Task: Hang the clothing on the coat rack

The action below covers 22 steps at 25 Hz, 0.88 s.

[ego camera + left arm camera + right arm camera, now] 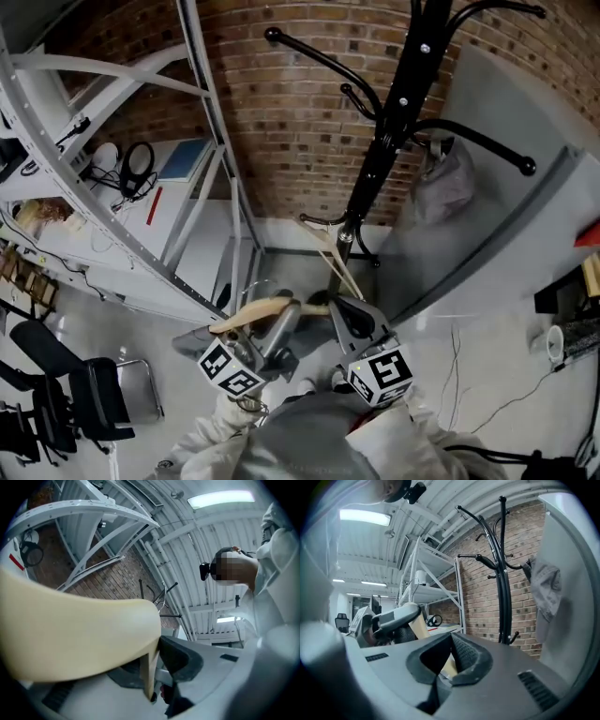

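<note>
A pale wooden hanger (251, 317) is held low in the head view, its wire hook (317, 221) pointing toward the foot of the black coat rack (394, 122). My left gripper (281, 323) is shut on one arm of the hanger, which fills the left gripper view as a broad cream bar (70, 634) pinched in the left gripper (157, 672). My right gripper (345, 314) is shut on the hanger near its middle; a strip of wood (417, 625) runs into the right gripper (450, 660). A grey garment (546, 592) hangs on a rack arm (442, 183).
White metal shelving (122, 187) stands at the left, with headphones (139, 159) on a shelf. A brick wall (291, 103) is behind the rack. A grey partition (511, 197) leans at the right. A black chair (94, 394) sits lower left, and cables (487, 403) lie on the floor.
</note>
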{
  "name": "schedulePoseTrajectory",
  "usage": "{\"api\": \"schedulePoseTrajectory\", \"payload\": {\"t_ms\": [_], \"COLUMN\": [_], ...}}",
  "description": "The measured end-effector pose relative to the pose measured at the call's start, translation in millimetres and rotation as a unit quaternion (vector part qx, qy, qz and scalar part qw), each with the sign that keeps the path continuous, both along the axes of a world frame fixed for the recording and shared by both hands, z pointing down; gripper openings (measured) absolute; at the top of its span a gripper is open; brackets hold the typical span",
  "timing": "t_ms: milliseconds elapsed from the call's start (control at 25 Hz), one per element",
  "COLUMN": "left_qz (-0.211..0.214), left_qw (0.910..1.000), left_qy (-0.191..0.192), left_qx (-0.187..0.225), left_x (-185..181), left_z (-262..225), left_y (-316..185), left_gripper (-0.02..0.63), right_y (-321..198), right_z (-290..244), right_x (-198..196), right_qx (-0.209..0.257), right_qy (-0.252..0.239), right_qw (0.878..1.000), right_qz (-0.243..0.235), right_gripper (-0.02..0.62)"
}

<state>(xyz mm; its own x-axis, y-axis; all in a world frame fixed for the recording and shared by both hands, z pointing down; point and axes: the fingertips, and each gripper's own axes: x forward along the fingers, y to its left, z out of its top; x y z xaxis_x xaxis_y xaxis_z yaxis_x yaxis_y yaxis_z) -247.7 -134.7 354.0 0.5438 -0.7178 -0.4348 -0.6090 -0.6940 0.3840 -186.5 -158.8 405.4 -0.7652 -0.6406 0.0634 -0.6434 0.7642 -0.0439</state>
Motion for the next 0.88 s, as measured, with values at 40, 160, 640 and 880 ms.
{"api": "schedulePoseTrajectory", "payload": {"t_ms": [40, 160, 640, 880], "left_qz": [0.010, 0.035, 0.109, 0.132], "left_qw": [1.0000, 0.9994, 0.9939, 0.9911], "left_qy": [0.000, 0.005, 0.015, 0.016], "left_qx": [-0.001, -0.004, -0.002, 0.010], "left_x": [6, 21, 94, 121], "left_z": [1, 2, -4, -17], "left_y": [-1, -1, -8, -22], "left_gripper": [0.103, 0.103, 0.103, 0.103], "right_y": [1, 4, 6, -3], "right_z": [0, 0, -3, -15], "right_x": [7, 24, 97, 125], "right_qx": [-0.001, -0.001, 0.003, 0.015], "right_qy": [0.001, 0.003, -0.002, -0.008], "right_qw": [1.000, 0.999, 0.995, 0.993], "right_qz": [0.011, 0.038, 0.100, 0.117], "right_gripper": [0.025, 0.025, 0.025, 0.025]}}
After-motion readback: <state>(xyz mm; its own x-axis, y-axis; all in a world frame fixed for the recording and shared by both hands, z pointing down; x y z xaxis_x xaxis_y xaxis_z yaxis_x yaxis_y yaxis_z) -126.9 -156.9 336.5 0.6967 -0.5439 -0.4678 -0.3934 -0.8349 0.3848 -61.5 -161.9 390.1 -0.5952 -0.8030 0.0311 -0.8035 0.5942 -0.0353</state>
